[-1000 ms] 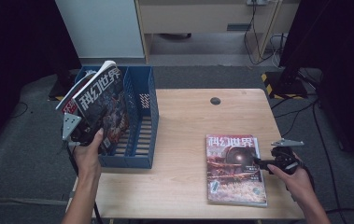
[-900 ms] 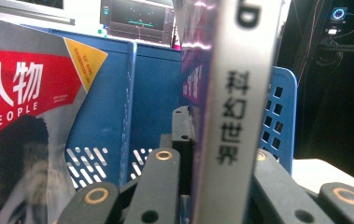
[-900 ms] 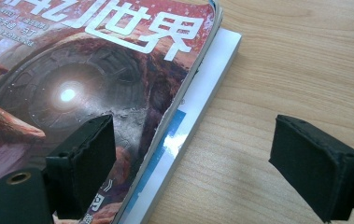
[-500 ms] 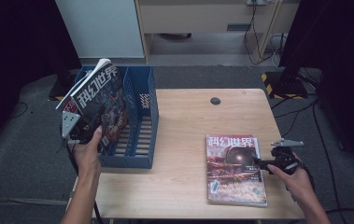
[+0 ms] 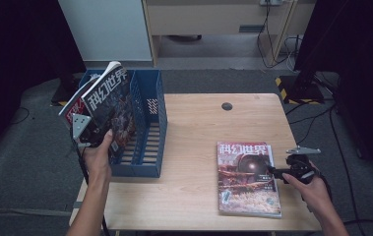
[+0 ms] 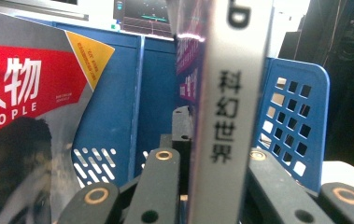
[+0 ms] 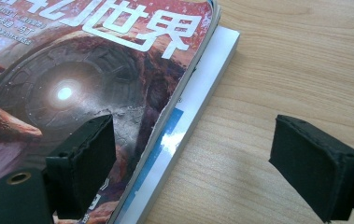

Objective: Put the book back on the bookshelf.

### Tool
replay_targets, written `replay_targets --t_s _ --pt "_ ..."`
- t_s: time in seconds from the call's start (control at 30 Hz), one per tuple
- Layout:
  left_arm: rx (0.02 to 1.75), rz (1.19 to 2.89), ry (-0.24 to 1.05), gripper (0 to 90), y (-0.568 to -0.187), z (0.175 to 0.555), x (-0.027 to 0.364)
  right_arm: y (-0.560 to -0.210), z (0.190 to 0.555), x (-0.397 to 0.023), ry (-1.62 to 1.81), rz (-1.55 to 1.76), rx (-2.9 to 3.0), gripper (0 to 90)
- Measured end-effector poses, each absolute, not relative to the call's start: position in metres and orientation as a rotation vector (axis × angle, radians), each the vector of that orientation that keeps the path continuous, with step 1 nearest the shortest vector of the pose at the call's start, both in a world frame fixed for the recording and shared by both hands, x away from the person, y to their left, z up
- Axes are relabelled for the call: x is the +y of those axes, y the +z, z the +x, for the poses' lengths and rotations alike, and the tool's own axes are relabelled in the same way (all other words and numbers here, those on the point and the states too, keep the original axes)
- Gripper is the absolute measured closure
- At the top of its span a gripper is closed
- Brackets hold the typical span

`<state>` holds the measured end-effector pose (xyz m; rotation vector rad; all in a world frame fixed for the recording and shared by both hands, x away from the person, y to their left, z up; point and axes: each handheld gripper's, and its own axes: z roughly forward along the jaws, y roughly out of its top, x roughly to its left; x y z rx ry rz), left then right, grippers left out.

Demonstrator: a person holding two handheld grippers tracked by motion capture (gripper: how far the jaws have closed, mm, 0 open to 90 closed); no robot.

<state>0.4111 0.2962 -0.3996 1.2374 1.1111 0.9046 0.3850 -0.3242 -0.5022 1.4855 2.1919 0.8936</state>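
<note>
Left gripper (image 5: pixel 91 133) is clamped on the spine of the magazine (image 5: pixel 111 105) above the blue file rack (image 5: pixel 150 129) at the table's left edge: keep it upright, lower into the slot beside the red magazine (image 6: pixel 20 107); right gripper (image 5: pixel 292 170) idle, jaws wide.

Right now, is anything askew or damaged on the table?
The top magazine of the stack on the table sits skewed, baring the white one below, and its edge looks frayed. Nothing is spilled.
</note>
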Motion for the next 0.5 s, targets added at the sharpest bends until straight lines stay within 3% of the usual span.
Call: replay_targets --t_s 0.5 --pt "1.142 1.243 0.918 82.3 -0.4064 0.4164 0.2996 -0.5024 0.3849 -0.3250 0.893 1.492 2.190 14.4"
